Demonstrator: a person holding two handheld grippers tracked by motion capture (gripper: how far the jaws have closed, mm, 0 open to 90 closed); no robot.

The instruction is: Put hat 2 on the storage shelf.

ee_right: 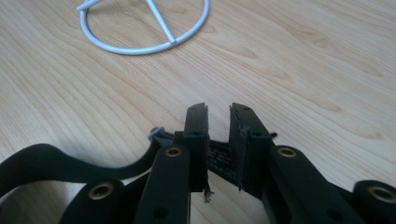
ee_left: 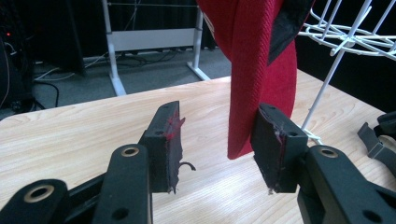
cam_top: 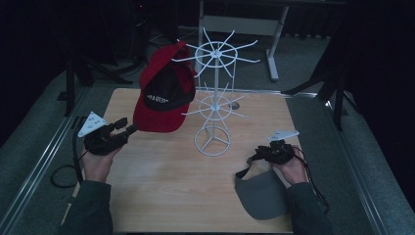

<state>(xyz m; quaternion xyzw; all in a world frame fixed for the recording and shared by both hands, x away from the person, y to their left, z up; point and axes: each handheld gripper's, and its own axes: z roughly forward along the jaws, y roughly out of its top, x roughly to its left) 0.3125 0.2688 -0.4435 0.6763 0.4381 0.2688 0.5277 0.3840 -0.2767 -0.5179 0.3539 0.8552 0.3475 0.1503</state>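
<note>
White lettering runs in one line across the black front panel of the red cap (cam_top: 164, 93) that hangs on the white wire rack (cam_top: 214, 93), seen from the high view. The letters are too small and blurred to make out; it may be a single word or short name. Nothing else carries readable text, numbers or signs.

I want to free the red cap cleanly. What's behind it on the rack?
The white rack stands behind the red cap; its upper spokes show beside the crown. The prong carrying the cap is covered.
</note>
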